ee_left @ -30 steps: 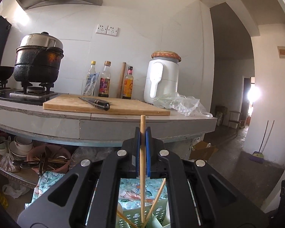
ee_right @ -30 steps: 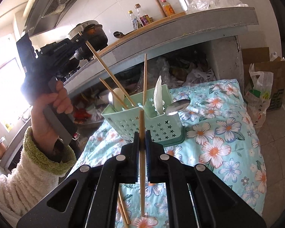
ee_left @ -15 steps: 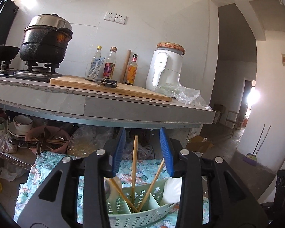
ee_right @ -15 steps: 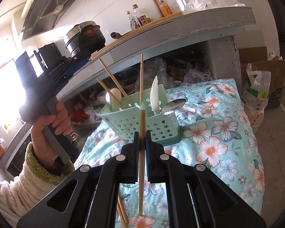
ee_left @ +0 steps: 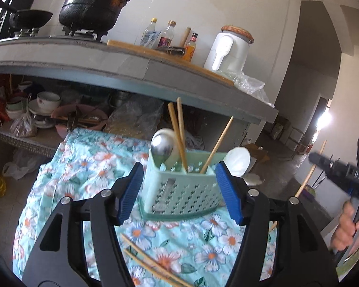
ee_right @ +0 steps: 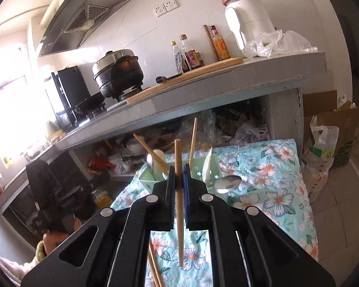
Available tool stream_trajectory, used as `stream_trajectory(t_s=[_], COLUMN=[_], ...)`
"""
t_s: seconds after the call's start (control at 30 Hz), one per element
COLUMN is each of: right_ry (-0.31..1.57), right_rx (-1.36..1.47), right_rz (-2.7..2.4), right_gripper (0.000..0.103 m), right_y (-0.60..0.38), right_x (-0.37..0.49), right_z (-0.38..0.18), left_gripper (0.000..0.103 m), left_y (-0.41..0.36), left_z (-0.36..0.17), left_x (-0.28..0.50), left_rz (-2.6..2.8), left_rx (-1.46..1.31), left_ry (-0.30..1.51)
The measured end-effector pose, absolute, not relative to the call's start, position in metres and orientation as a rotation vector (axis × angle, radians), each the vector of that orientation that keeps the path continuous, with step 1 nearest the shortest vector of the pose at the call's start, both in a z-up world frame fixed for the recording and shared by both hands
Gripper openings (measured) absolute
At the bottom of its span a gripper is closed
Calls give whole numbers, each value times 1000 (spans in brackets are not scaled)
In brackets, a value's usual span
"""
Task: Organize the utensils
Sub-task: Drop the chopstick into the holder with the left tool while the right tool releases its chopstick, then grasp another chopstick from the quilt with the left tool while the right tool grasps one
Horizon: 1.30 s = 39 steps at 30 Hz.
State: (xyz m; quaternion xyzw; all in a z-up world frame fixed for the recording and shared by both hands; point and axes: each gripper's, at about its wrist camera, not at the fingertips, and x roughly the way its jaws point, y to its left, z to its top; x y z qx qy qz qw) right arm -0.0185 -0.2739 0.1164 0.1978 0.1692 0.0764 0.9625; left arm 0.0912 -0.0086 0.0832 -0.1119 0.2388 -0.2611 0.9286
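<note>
A pale green utensil holder (ee_left: pixel 179 186) stands on the floral cloth (ee_left: pixel 83 167). It holds three wooden chopsticks (ee_left: pixel 177 129), a metal spoon (ee_left: pixel 162 143) and a white spoon (ee_left: pixel 237 162). My left gripper (ee_left: pixel 178 169) hangs just in front of the holder, its jaws opening with nothing gripped between the blue pads. My right gripper (ee_right: pixel 178 169) is shut on one upright chopstick (ee_right: pixel 178 203), held above the cloth, short of the holder (ee_right: pixel 150 177). Two loose chopsticks (ee_left: pixel 150 263) lie on the cloth below my left gripper.
A grey kitchen counter (ee_left: pixel 131 67) overhangs the far side, carrying a black pot (ee_left: pixel 93 7), bottles and a white jug (ee_left: pixel 227 50). Bowls (ee_left: pixel 47 98) crowd the shelf beneath. A cardboard box (ee_right: pixel 335 119) and plastic bags stand on the floor to the right.
My left gripper let go of its chopstick, which now stands in the holder, then opened wide and dropped lower, toward the cloth. My right gripper rose a little with its chopstick.
</note>
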Motion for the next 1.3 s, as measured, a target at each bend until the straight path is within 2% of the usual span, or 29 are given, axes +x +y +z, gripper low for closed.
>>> stream_trajectory(t_s=[0.23,0.5,0.7,1.0,1.07,1.1,1.17,1.3], right_ry=[207,120,141,361,403,409,392,318], right_rx=[315,284,255,221,191,180,178,169], right_rz=[125,79,49,64,39,25,-4,-41], right_gripper=[6,6,6,7,10,16,43,52], right_y=[-262,-250,-237,-221,-219,-219,-223,-229], right_x=[-3,42,90,139,142,141,134,107], right_z=[175,213,195,132,125,124,126,142], left_gripper=[61,61,61,61,61,61,61,61], left_y=[6,9,2,3,5,6,7,6], left_z=[13,-25,-37,-41,-42,-43,-44,-45], left_x=[81,63,54,51,52,52,53,52], left_rz=[-503,-525,-568,-583,-577,-575,-572,-568], left_rx=[-266,-284,-289,-300,-305,-308,-314,-310], left_ry=[698,787,815,824,830,833,839,846])
